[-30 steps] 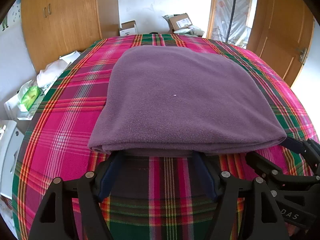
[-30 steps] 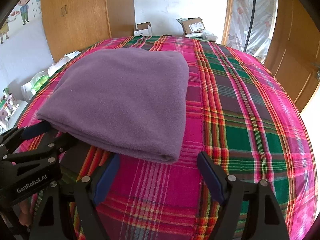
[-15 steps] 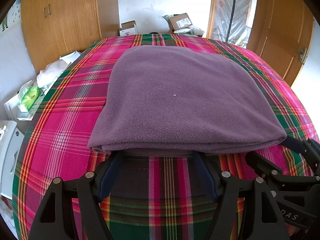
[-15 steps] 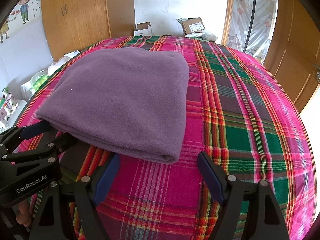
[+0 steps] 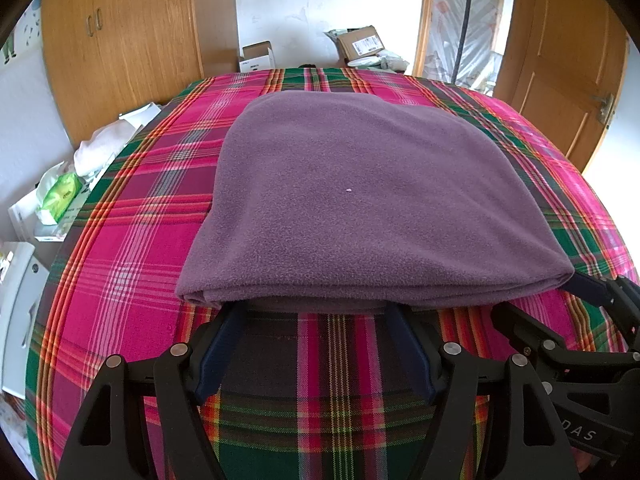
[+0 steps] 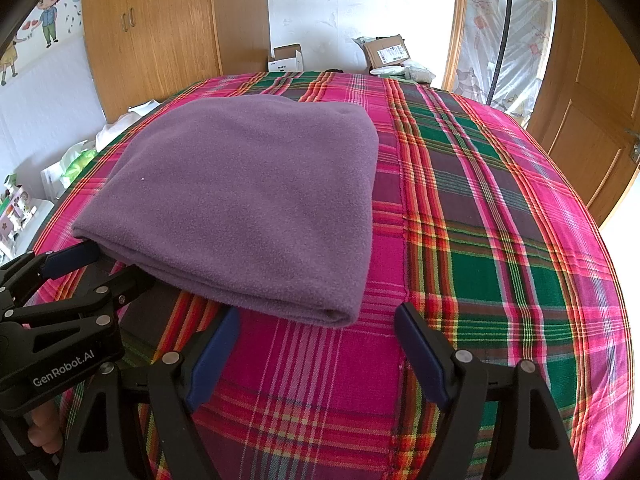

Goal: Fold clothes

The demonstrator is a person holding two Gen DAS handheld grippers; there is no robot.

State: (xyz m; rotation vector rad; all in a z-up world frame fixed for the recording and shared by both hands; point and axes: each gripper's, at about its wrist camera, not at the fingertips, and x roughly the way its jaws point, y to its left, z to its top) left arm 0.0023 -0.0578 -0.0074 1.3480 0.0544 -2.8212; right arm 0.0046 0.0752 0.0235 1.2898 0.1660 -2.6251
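A purple fleece garment (image 5: 360, 200) (image 6: 248, 200) lies folded flat on the plaid bed cover (image 5: 132, 224) (image 6: 500, 240). My left gripper (image 5: 316, 314) stands open at the fleece's near edge, and both fingertips vanish just under that edge. It also shows at the left in the right wrist view, as the left gripper (image 6: 116, 268) against the fleece's near-left corner. My right gripper (image 6: 318, 316) is open at the near-right corner, with one fingertip by the fold and the other over bare plaid. In the left wrist view the right gripper (image 5: 560, 300) touches that same corner.
Wooden wardrobes (image 5: 120, 48) stand at the back left and a wooden door (image 5: 560, 72) at the right. Cardboard boxes (image 5: 360, 44) sit beyond the bed's far end. Bags and white cloth (image 5: 80, 176) lie beside the left edge. Bare plaid stretches right of the fleece.
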